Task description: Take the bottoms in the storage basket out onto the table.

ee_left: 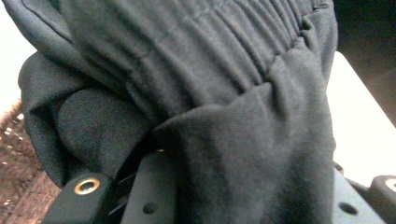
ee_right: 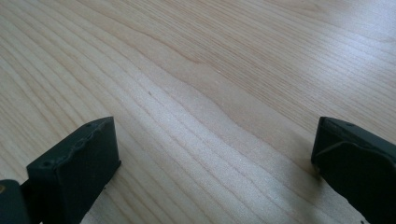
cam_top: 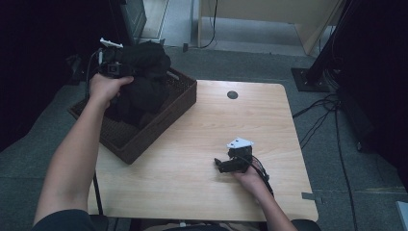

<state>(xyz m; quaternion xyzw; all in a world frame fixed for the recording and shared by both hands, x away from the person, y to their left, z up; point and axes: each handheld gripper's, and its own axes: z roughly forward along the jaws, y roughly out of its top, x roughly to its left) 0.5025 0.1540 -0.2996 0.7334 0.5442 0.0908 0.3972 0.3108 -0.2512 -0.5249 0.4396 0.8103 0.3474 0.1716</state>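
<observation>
Near the tabletop's front edge, toward its right side, the right gripper [cam_top: 222, 164] lies low on the pale wooden tabletop [cam_top: 202, 159] in the person's right hand [cam_top: 249, 177]. Its own view shows two black jaws standing wide apart with only bare wood grain between them. Farther back, at the left edge, a dark brown woven rectangular basket [cam_top: 179, 102] sits partly overhanging the tabletop. Above it the left gripper [cam_top: 126, 67], held in the left hand [cam_top: 105, 88], is clamped on a bunched black fabric garment [cam_top: 146, 72], its ribbed band [ee_left: 224, 42] pressed between the jaws; the cloth hangs into the basket.
</observation>
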